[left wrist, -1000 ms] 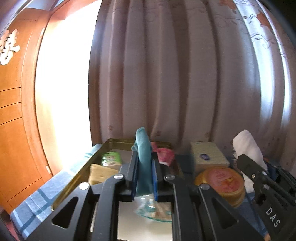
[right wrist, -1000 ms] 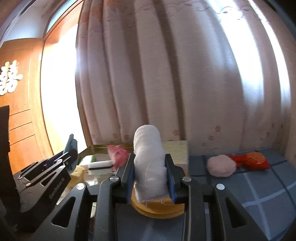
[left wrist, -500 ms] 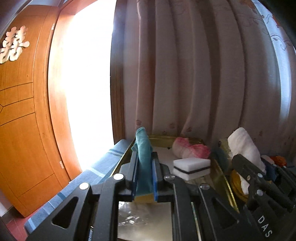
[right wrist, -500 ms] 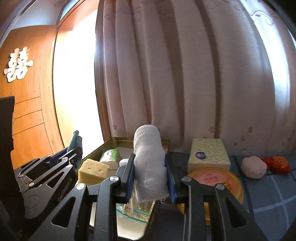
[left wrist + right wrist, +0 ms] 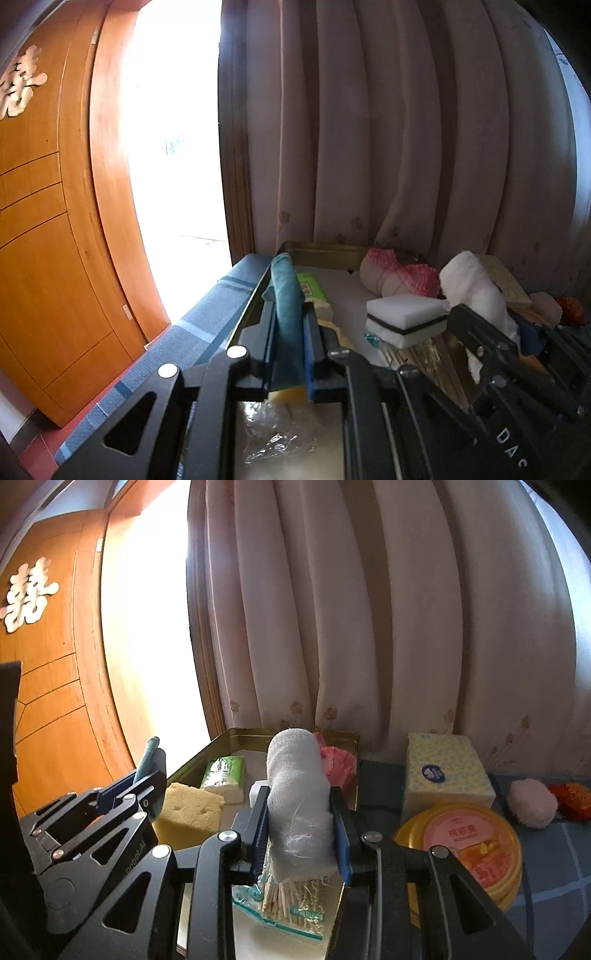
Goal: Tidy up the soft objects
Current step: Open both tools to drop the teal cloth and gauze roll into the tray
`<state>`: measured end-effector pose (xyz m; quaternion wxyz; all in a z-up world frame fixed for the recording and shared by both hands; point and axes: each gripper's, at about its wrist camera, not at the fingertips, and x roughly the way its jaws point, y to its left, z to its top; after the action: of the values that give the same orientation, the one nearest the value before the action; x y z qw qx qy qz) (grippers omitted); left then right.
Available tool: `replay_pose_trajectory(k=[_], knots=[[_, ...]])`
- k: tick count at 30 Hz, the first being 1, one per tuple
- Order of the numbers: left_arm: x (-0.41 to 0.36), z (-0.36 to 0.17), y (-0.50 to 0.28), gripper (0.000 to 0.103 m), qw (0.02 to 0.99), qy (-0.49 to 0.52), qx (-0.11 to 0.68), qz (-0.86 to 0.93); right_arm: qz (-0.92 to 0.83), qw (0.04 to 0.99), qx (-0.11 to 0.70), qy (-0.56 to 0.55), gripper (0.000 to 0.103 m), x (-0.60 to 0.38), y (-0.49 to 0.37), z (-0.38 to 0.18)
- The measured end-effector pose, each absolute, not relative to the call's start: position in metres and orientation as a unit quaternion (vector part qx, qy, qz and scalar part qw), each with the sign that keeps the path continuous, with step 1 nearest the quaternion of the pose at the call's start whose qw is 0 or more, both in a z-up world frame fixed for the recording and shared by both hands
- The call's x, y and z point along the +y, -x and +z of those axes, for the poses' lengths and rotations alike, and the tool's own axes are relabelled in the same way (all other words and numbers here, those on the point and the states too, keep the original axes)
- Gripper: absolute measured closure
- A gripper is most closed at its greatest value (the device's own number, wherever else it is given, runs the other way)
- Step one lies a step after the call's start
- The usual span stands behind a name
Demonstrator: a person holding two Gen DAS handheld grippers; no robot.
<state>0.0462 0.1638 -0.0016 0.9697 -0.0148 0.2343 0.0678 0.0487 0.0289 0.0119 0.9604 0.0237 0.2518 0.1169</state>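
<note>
My left gripper is shut on a folded teal cloth and hangs over the left side of a gold metal tray. A white gauze roll stands clamped in my right gripper, above the tray's near right part. Inside the tray lie a yellow sponge, a green tissue pack, a white sponge with a dark stripe, a pink netted bundle and a bag of toothpicks. The right gripper with its gauze also shows at the right of the left wrist view.
To the right of the tray, on the blue checked cloth, are a yellow tissue box, a round orange-lidded tub, a pink puff and a red pouch. Curtains hang behind. A wooden door stands at the left.
Both grippers have swung to the left over the tray, each still clamped on its cloth. The tissue box and tub have slid rightward in view, and more of the door shows.
</note>
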Motion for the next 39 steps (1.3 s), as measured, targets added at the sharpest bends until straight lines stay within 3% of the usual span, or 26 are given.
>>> replay_pose_trajectory(k=[8,11,12,13,15,17,21,23,24,39], knots=[[0.168,-0.004,-0.048,0.092,0.966,0.020,0.249,0.074,0.147,0.951,0.271,-0.028,0.069,0.031,-0.058,0.008],[0.169,-0.004,-0.048,0.082,0.965,0.023,0.248,0.080,0.163,0.947,0.275,-0.031,0.068,0.031,-0.061,0.006],[0.169,-0.003,-0.046,0.070,0.966,0.023,0.244,0.083,0.166,0.947,0.274,-0.033,0.066,0.030,-0.060,0.006],[0.169,-0.003,-0.045,0.064,0.966,0.023,0.239,0.092,0.169,0.947,0.272,-0.035,0.063,0.030,-0.059,0.006],[0.170,-0.002,-0.041,0.038,0.967,0.023,0.228,0.114,0.168,0.949,0.262,-0.043,0.059,0.026,-0.056,0.008],[0.173,-0.001,-0.039,0.021,0.967,0.029,0.218,0.130,0.165,0.953,0.249,-0.056,0.053,0.020,-0.052,0.010],[0.176,0.001,-0.031,0.001,0.969,0.035,0.196,0.149,0.156,0.961,0.215,-0.074,0.034,0.008,-0.038,0.016],[0.173,0.001,-0.032,0.001,0.969,0.025,0.194,0.149,0.135,0.970,0.184,-0.082,0.015,0.002,-0.026,0.021],[0.169,0.001,-0.032,0.001,0.970,0.016,0.193,0.149,0.121,0.974,0.172,-0.082,0.013,0.000,-0.022,0.024],[0.164,0.004,-0.020,0.000,0.972,0.024,0.180,0.150,0.058,0.980,0.155,-0.115,0.011,-0.022,-0.010,0.028]])
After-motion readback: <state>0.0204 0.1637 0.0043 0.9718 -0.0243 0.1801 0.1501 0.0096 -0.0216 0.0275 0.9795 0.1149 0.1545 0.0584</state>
